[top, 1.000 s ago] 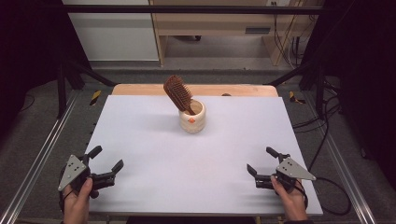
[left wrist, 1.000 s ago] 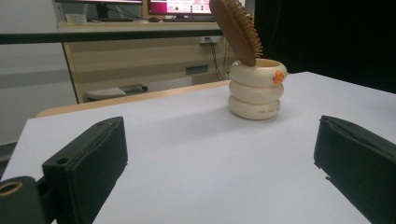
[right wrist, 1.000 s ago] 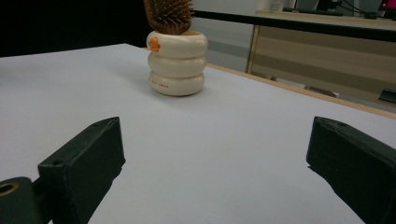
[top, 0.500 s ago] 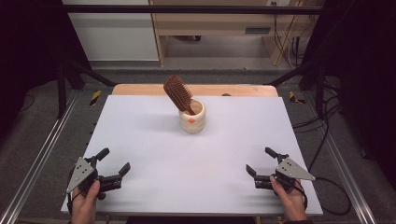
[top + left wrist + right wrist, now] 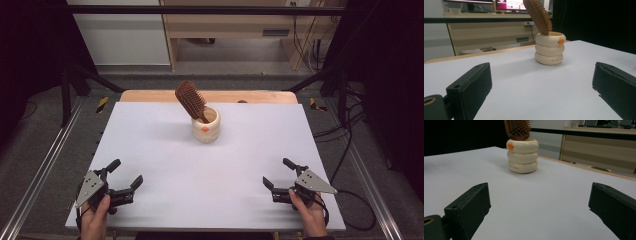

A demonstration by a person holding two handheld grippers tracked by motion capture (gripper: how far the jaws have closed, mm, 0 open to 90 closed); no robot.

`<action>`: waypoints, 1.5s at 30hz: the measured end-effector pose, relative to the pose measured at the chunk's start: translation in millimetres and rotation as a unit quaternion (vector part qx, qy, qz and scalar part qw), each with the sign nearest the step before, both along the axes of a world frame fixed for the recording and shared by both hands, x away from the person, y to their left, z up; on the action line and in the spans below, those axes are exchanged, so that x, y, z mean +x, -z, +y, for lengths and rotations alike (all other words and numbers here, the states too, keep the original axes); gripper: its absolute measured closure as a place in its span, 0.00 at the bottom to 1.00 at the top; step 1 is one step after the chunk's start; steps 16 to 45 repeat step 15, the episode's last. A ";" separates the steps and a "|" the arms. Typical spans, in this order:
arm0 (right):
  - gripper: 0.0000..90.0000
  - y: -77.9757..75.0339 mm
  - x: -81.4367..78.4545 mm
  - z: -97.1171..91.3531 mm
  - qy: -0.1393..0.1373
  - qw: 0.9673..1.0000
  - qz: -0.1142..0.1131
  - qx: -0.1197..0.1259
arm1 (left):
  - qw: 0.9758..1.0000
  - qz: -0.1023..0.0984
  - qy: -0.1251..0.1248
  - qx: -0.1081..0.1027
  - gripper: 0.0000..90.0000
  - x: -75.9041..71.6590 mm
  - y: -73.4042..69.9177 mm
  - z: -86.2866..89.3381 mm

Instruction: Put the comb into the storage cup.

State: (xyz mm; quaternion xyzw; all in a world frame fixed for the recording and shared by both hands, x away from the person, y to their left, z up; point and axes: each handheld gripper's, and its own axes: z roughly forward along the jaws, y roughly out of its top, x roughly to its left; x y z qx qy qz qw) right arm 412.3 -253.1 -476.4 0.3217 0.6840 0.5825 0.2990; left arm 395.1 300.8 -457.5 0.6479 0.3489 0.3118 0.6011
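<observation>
The left claw (image 5: 123, 175) rests at the near left corner of the counter (image 5: 150, 150), jaws spread wide with nothing between them. The right claw (image 5: 280, 173) sits at the near right corner, jaws likewise apart and empty. Both point inward and away from the person, toward the cream holder (image 5: 205, 125).

That holder stands upright well ahead of both claws, near the far edge of the counter and about midway across it, so neither hand is clearly closer. From the left claw it lies ahead and to the right; from the right claw, ahead and to the left.

A wooden hairbrush (image 5: 190, 99) stands handle-down in the holder. Its long axis rises steeply and tilts away from the right claw's side, and the bristled head stands clear above the rim, probably the easiest part to grasp.

The holder looks like three stacked rounded rings, glossy cream, with a small orange mark near the rim. The brush is dark brown with dense pin bristles.
</observation>
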 end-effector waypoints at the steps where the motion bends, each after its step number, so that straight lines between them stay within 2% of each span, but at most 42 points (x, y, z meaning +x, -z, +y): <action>1: 0.04 0.1 0.0 0.4 0.000 1.000 0.000 0.000 | 1.000 -0.001 -0.001 -0.002 0.03 -0.1 0.0 -0.5; 4: 0.04 0.5 0.2 1.5 -0.002 1.000 0.000 0.001 | 1.000 -0.004 0.000 -0.005 0.03 -0.5 -0.4 -2.4; 12: 0.04 1.5 1.4 2.6 0.002 1.000 0.002 0.008 | 0.999 -0.002 -0.005 -0.034 0.03 2.5 -0.2 -11.9; 15: 0.04 1.5 1.9 2.8 0.006 1.000 0.004 0.010 | 1.000 -0.001 -0.008 -0.020 0.03 2.9 0.7 -13.4; 45: 0.04 1.5 1.9 2.8 0.006 1.000 0.004 0.010 | 1.000 -0.001 -0.008 -0.020 0.03 2.9 0.7 -13.4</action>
